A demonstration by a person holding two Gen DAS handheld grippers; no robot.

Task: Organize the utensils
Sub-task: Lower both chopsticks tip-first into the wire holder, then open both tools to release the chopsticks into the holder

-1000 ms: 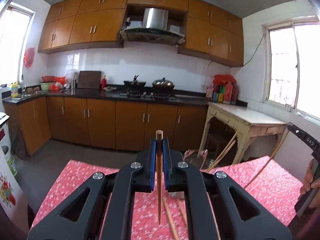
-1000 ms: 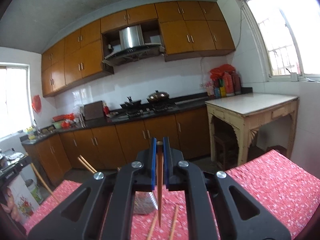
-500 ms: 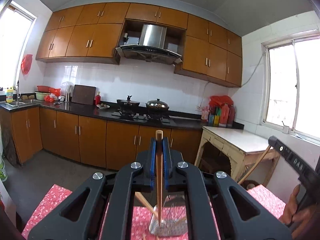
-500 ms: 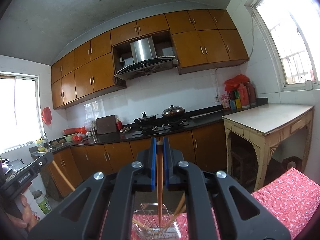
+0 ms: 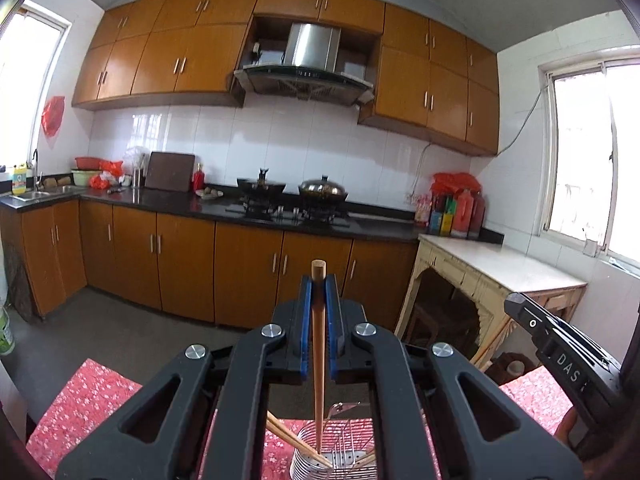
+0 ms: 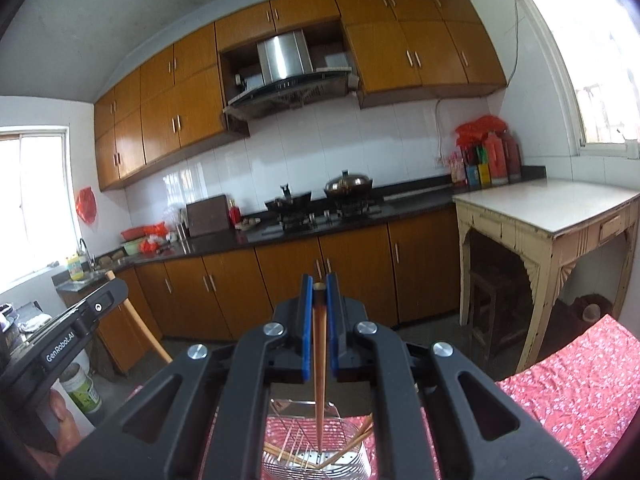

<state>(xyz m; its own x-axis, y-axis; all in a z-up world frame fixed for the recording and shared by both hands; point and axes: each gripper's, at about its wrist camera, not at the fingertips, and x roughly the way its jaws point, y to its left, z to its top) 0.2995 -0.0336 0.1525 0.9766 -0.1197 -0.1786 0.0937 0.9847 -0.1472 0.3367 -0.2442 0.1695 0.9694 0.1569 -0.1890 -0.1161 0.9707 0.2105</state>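
My left gripper (image 5: 319, 284) is shut on a wooden chopstick (image 5: 318, 360) held upright, its lower tip inside the metal wire utensil holder (image 5: 340, 456) on the red floral tablecloth (image 5: 88, 396). More chopsticks (image 5: 288, 436) lean in the holder. My right gripper (image 6: 319, 286) is shut on a darker chopstick (image 6: 320, 380), also upright with its tip in the same holder (image 6: 320, 456). The right gripper's body shows in the left wrist view (image 5: 560, 356); the left gripper's body shows in the right wrist view (image 6: 60, 344).
The red tablecloth (image 6: 580, 384) covers the table below. A white side table (image 6: 552, 208) stands at the right wall. Brown kitchen cabinets with a stove (image 5: 292, 200) line the far wall. A green can (image 6: 82, 390) stands on the floor at left.
Both grippers have risen and tilted up over the wire holder, bringing the chopsticks upright with their tips now inside it. Both stay shut on their chopsticks.
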